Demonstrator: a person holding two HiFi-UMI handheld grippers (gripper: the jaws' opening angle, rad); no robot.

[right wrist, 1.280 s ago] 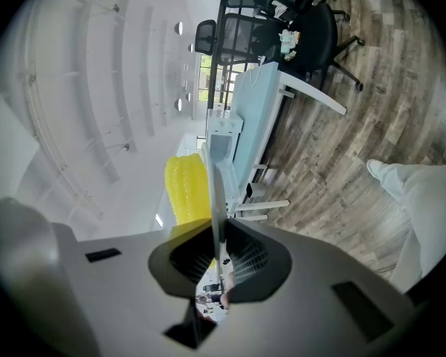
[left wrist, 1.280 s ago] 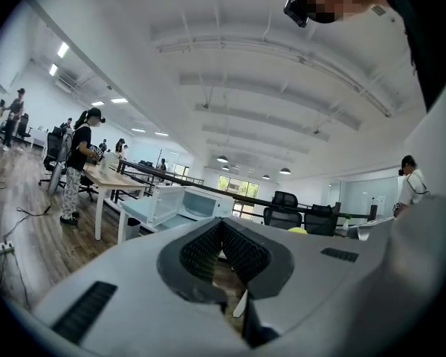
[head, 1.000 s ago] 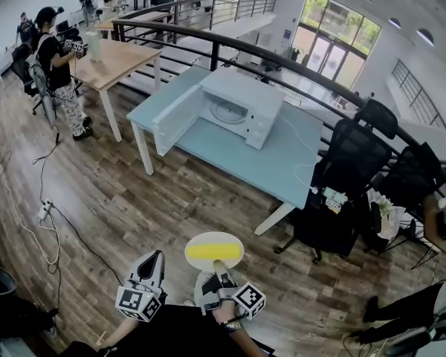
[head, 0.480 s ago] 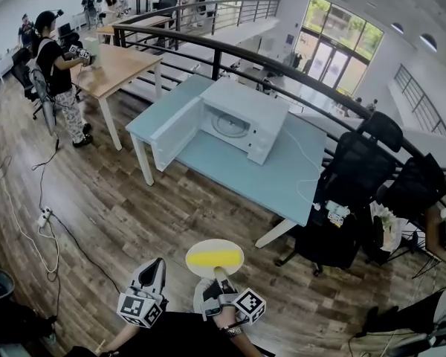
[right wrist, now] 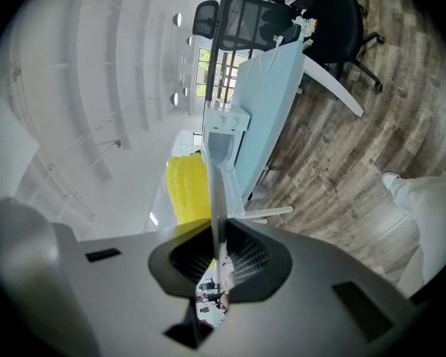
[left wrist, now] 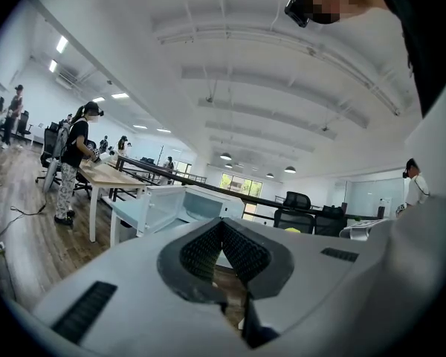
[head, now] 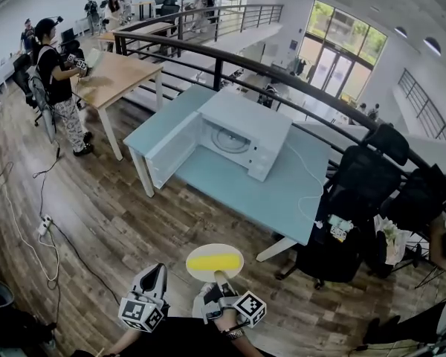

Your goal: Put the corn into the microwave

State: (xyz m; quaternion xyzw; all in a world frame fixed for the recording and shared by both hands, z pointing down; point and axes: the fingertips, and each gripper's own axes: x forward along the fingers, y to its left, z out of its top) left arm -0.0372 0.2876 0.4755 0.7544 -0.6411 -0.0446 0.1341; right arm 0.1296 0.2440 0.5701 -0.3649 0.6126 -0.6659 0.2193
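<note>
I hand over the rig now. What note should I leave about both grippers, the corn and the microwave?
Left gripper: jaws together, empty, low beside the right one.
Right gripper: shut on the rim of the white plate, which carries the corn.
Microwave: on the light blue table across the floor, door open, no corn inside.
Done: corn is lifted on the plate.
Left: walk to the table, probably slide plate and corn into the microwave.
</note>
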